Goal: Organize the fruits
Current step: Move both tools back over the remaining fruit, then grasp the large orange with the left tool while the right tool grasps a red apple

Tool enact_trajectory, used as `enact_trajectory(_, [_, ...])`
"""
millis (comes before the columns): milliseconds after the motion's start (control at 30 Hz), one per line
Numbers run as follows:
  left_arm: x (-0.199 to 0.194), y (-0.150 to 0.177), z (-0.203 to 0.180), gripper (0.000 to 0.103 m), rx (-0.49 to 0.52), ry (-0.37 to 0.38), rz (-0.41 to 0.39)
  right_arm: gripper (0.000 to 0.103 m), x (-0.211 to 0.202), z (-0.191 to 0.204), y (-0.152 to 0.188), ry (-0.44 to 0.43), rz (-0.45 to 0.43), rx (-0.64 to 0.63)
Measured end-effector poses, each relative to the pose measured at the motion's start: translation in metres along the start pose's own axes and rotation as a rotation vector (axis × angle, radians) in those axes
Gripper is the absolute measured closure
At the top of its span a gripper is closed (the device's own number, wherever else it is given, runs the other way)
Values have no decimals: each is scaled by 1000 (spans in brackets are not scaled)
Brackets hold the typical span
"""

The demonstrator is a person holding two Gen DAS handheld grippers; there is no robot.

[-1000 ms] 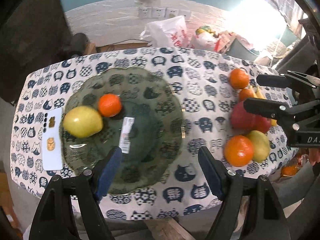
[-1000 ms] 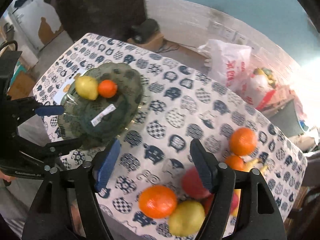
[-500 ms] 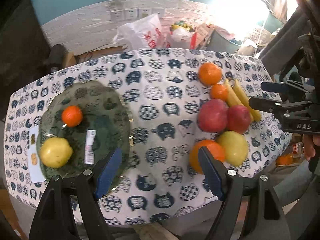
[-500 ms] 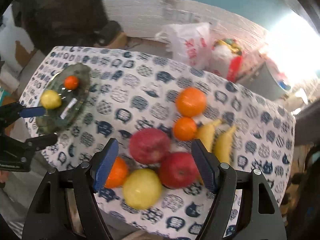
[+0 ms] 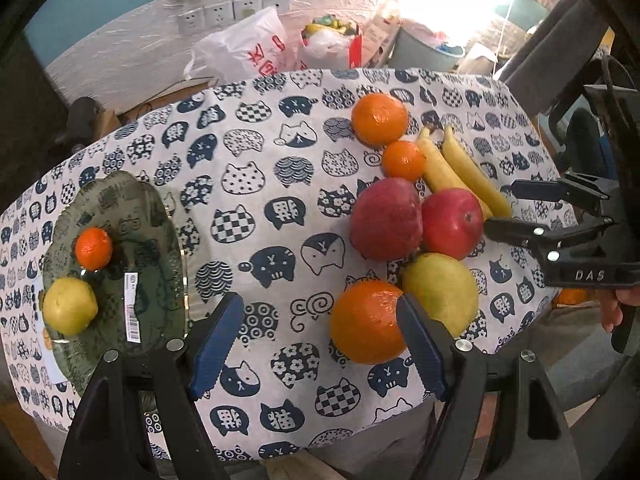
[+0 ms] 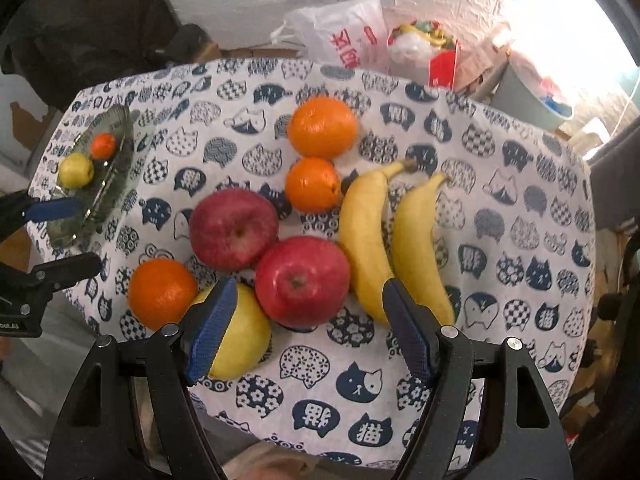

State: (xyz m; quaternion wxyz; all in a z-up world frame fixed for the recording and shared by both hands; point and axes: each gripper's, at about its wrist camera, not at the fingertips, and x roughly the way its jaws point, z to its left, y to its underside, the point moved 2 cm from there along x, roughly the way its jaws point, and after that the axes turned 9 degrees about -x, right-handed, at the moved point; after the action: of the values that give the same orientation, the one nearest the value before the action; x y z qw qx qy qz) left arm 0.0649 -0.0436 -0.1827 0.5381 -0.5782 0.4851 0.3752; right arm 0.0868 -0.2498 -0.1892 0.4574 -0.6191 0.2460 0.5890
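A green glass plate (image 5: 156,248) at the table's left holds a small orange (image 5: 93,249) and a yellow pear (image 5: 70,306). On the right lies a fruit pile: two red apples (image 6: 234,236) (image 6: 302,282), three oranges (image 6: 322,127) (image 6: 313,185) (image 6: 162,294), a yellow pear (image 6: 242,334) and two bananas (image 6: 418,240). My left gripper (image 5: 318,346) is open and empty, just left of the nearest orange (image 5: 366,322). My right gripper (image 6: 306,334) is open and empty, above the nearer apple.
The table wears a cat-print cloth (image 5: 260,216). A phone lies by the plate's left edge (image 5: 50,368). Plastic bags (image 6: 348,36), a box and a bucket (image 6: 532,96) stand on the floor behind the table, by a white brick wall with sockets.
Both grippers have swung right, from over the plate to the fruit pile. The pile now looks larger and closer in both views. No fruit has moved.
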Motion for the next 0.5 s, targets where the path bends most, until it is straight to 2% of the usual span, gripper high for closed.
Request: enact_trajectory(500, [27, -1, -4, 23, -15, 25, 79, 28, 48, 1, -4, -28, 70, 1])
